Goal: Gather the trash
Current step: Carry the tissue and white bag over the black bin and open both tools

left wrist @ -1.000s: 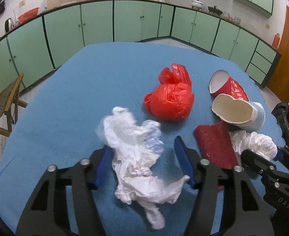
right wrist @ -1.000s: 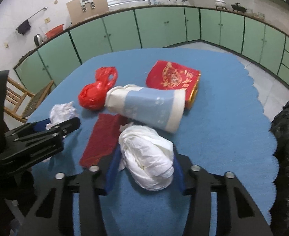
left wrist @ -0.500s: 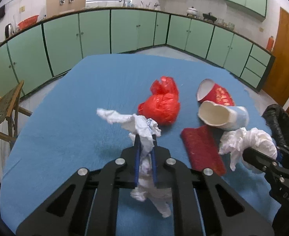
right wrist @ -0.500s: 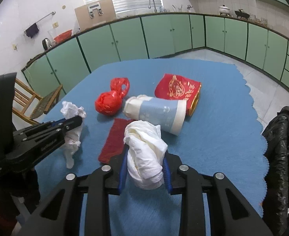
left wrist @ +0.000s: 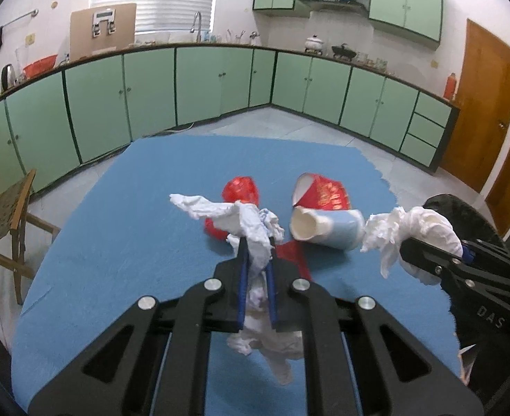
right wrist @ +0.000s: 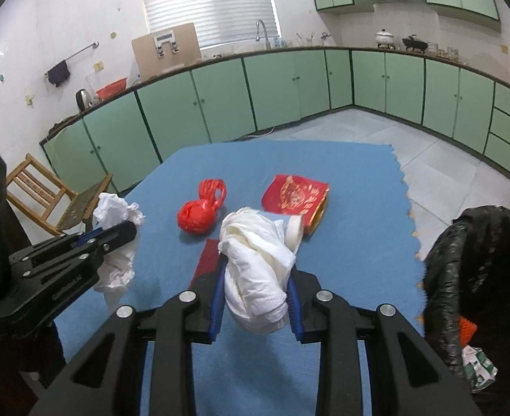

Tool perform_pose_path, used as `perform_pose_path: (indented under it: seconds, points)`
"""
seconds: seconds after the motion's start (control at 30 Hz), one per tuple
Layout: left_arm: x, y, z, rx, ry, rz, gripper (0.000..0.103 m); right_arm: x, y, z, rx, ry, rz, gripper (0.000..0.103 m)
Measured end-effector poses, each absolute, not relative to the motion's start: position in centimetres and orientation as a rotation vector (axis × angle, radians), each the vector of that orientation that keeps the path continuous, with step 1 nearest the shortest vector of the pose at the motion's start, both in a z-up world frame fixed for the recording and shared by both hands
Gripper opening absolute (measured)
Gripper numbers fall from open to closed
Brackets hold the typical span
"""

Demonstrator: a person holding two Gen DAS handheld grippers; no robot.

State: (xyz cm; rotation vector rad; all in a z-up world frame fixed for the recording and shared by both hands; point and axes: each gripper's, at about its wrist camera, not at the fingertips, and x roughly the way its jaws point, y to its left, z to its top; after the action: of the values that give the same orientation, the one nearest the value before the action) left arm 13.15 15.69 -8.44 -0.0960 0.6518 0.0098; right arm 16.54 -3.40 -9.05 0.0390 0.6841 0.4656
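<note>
In your left view, your left tongs point(left wrist: 256, 253) have snapped tight on the thin white crumpled tissue point(left wrist: 244, 222) and lifted it off the blue cloth bench point(left wrist: 123, 228); a second ago they were wide.

In your right view, your right tongs point(right wrist: 257, 289) squeeze the fat white paper wad point(right wrist: 255, 260), now raised too. The black plastic trash bag point(right wrist: 463, 263) waits just right, so both can probably go in next.

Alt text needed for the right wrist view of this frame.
The right gripper is shut on a bundle of white tissue above a blue table. Beyond lie a red plastic bag and a red packet; a black trash bag stands at right.
</note>
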Motion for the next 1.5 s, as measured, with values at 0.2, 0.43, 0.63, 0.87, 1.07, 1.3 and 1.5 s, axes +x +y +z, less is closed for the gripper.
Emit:
perform_pose_path:
  seconds: [0.2, 0.43, 0.63, 0.87, 1.07, 1.3, 1.5]
  points:
    - [12.7, 13.6, -6.9, -0.088, 0.618, -0.03, 0.008, 15.9, -5.4, -7.8, 0.055, 0.654, 0.429, 0.03]
    - [12.6, 10.6, -5.9, -0.075, 0.593, -0.084, 0.008, 15.2, -8.4, -6.9, 0.082, 0.629, 0.374, 0.03]
    - [12.9, 8.0, -5.6, -0.062, 0.581, -0.136, 0.008, 14.6, -11.5, -6.2, 0.101, 0.609, 0.315, 0.03]
    - [13.5, 4.2, -5.3, -0.047, 0.567, -0.213, 0.008, 14.2, -15.6, -5.8, 0.124, 0.594, 0.244, 0.03]
    - [14.0, 1.1, -5.4, -0.038, 0.563, -0.278, 0.008, 13.8, -19.4, -5.5, 0.137, 0.579, 0.169, 0.03]
    - [14.7, -2.6, -5.3, -0.032, 0.553, -0.354, 0.008, 13.3, -23.7, -5.3, 0.154, 0.564, 0.077, 0.03]
    - [15.1, -5.7, -5.5, -0.035, 0.539, -0.412, 0.008, 12.7, -26.7, -5.4, 0.16, 0.557, 0.011, 0.03]
